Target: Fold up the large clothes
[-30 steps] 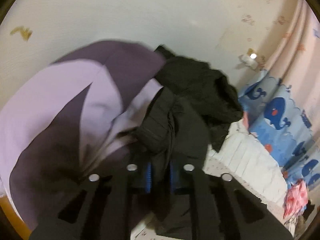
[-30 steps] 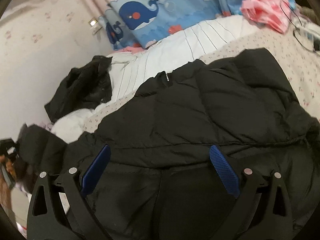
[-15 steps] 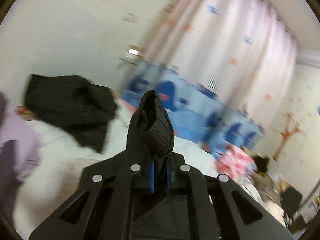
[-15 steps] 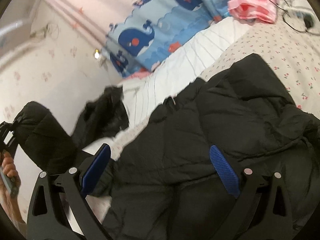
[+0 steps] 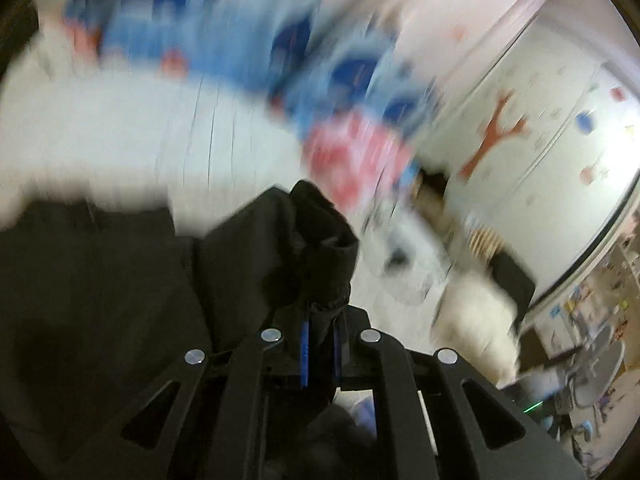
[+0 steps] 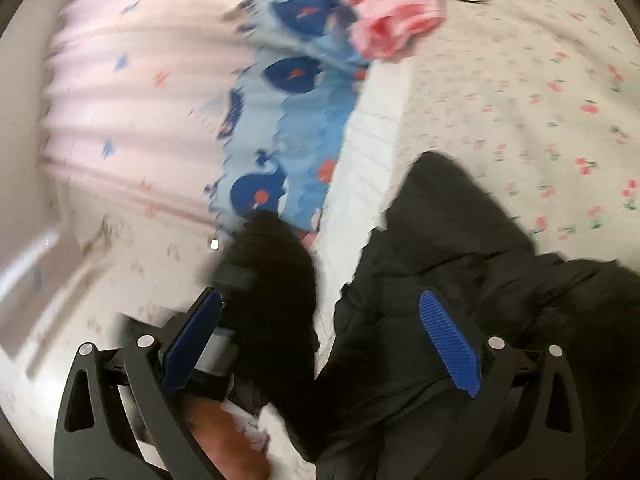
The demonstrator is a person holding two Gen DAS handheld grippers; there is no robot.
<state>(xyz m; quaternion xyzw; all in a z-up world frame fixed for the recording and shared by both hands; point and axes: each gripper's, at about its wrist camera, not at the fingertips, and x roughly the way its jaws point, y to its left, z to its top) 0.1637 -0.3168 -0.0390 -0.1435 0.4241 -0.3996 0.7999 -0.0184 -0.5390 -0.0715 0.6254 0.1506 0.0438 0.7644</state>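
I am clamping the left gripper [image 5: 320, 344] on the black jacket [image 6: 460, 280] sleeve cuff [image 5: 320, 232] to carry it across the body, while I am holding the right gripper [image 6: 324, 344] open and empty above.

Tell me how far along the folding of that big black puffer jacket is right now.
Early stage. Done: the black jacket is laid on the floral bedsheet. In hand: the left gripper is shut on the sleeve cuff, carrying it above the jacket body; the right gripper is open, holding nothing, over the jacket. Left: laying that sleeve down, then the remaining folds; no finished fold shows yet.
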